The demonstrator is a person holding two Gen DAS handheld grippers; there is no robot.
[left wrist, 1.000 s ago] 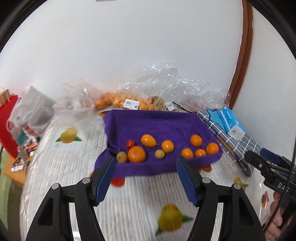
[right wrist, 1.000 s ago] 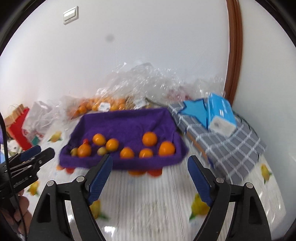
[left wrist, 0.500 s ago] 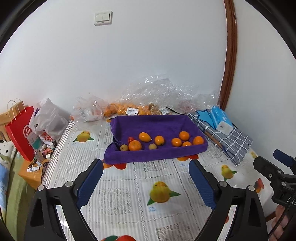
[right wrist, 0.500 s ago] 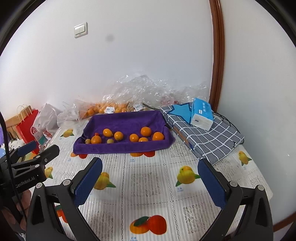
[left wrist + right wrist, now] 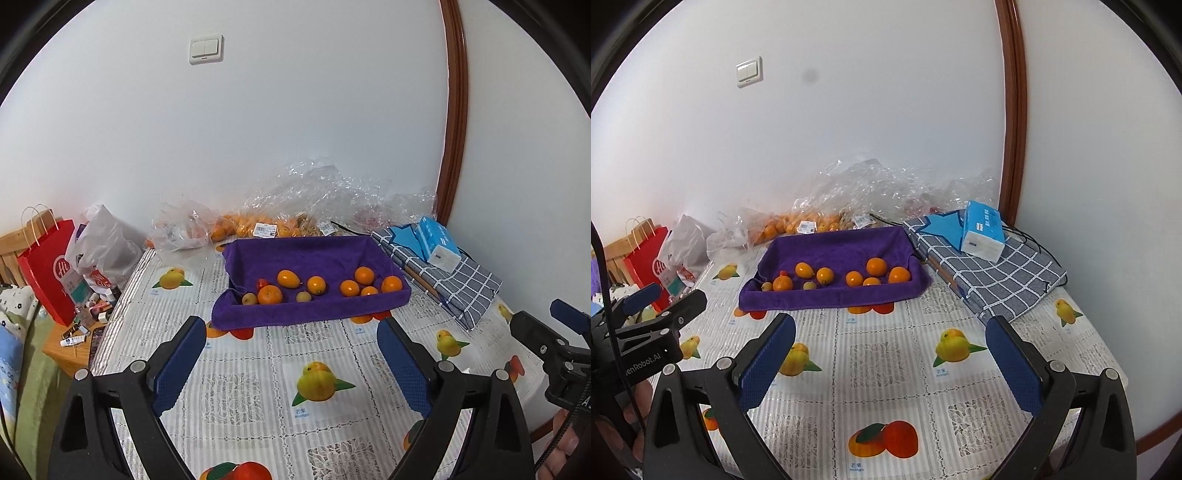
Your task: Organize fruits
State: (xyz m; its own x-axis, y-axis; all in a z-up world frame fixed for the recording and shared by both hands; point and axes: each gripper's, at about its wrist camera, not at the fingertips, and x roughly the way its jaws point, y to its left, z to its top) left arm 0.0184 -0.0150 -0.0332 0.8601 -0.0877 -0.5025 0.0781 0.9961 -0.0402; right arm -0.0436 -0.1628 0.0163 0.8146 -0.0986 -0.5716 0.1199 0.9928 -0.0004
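A tray lined with purple cloth (image 5: pixel 314 314) (image 5: pixel 831 295) sits on the table near the wall. In it lie several oranges (image 5: pixel 270 294) (image 5: pixel 876 266), small yellow-green fruits (image 5: pixel 303 296) and a small red fruit (image 5: pixel 261 283). My left gripper (image 5: pixel 291 363) is open and empty, held back above the table in front of the tray. My right gripper (image 5: pixel 892 360) is open and empty, also well short of the tray. Each gripper shows at the edge of the other's view.
Clear plastic bags with more oranges (image 5: pixel 258 227) lie behind the tray at the wall. A checked cloth (image 5: pixel 997 273) with a blue tissue pack (image 5: pixel 982 230) lies at right. A red paper bag (image 5: pixel 48 266) and clutter stand off the table's left edge.
Both grippers have pulled back and up from the tray, so it looks smaller and farther. Both stay open. The fruits have not moved.
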